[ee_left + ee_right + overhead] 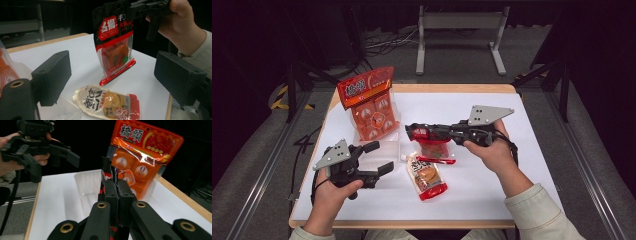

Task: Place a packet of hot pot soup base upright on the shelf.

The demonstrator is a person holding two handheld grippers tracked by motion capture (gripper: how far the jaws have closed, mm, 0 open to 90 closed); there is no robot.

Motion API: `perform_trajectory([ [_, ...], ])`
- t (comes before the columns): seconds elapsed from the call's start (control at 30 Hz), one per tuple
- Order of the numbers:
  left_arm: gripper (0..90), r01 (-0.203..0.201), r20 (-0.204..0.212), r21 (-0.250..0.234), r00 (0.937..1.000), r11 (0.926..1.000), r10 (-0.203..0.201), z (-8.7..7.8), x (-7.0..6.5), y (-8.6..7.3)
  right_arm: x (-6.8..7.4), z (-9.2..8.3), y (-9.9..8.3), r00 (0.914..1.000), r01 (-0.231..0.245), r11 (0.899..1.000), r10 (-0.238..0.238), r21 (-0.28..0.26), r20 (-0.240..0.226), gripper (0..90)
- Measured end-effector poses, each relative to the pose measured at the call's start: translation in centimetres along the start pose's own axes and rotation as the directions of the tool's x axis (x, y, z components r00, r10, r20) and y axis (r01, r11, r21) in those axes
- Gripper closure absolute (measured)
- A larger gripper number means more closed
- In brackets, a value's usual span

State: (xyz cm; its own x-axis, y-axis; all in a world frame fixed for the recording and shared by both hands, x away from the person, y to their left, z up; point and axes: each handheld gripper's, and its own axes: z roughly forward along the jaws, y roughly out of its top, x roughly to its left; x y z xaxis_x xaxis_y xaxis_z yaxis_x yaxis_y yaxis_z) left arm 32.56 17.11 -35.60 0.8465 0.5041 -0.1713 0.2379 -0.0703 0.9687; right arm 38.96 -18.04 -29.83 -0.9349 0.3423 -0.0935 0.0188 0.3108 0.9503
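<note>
White tabletop point(492, 165) spans the work area. Right gripper point(413, 131): jaws pinched on the top edge of the red-and-black pouch point(433, 146), which hangs above the table. Left gripper point(379, 157): jaws spread, nothing between them, near the clear tray point(384, 150). Yellow sauce pouch point(427, 176) lies flat below the hanging pouch; orange bag point(371, 102) stands in the tray.

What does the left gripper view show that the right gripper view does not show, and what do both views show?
Left gripper view alone: the printed front of the red-and-black pouch hanging from the right gripper, its bottom edge at the white table, and a cream-and-red sauce pouch lying flat.

Right gripper view alone: the tall orange pack standing in a clear plastic tray, and the open left gripper.

Both: the red-and-black pouch, clamped at its top edge, and the white table.
</note>
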Motion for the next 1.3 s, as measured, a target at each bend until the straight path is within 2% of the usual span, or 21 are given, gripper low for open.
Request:
perform_trajectory([
  [0.17,15.2,-0.019,-0.003,0.007,0.9998,0.9998,0.019,0.9,-0.3,0.5,1.0,0.2,0.4,0.9995,0.011,1.0,-0.011,-0.021,-0.029,89.1],
  [0.43,14.9,-0.023,0.022,0.003,0.9995,0.9997,0.023,1.4,-0.4,0.8,2.0,0.4,0.7,0.9981,0.025,0.999,-0.027,-0.042,-0.054,89.1],
  [0.53,16.1,-0.043,0.017,0.017,0.999,0.9989,0.042,1.8,-0.4,1.0,2.7,0.8,0.9,0.9963,0.038,0.998,-0.042,-0.048,-0.075,89.0],
  [0.83,27.8,-0.071,0.048,0.024,0.9964,0.9972,0.07,2.5,-0.3,1.3,3.5,1.9,0.9,0.9937,0.051,0.997,-0.056,-0.049,-0.097,89.1],
  [1.13,29.6,-0.076,0.025,0.025,0.9968,0.9968,0.075,2.5,-0.2,1.3,3.8,2.3,0.9,0.9934,0.054,0.997,-0.06,-0.057,-0.099,89.1],
  [1.27,40.0,-0.072,0.023,0.016,0.9972,0.9973,0.071,2.4,0.0,1.3,4.1,2.8,0.8,0.9933,0.052,0.996,-0.058,-0.068,-0.099,89.0],
  [1.3,48.6,-0.083,0.025,0.011,0.9962,0.9965,0.083,2.3,0.1,1.3,4.2,2.9,0.8,0.9934,0.054,0.996,-0.061,-0.068,-0.097,89.0],
])
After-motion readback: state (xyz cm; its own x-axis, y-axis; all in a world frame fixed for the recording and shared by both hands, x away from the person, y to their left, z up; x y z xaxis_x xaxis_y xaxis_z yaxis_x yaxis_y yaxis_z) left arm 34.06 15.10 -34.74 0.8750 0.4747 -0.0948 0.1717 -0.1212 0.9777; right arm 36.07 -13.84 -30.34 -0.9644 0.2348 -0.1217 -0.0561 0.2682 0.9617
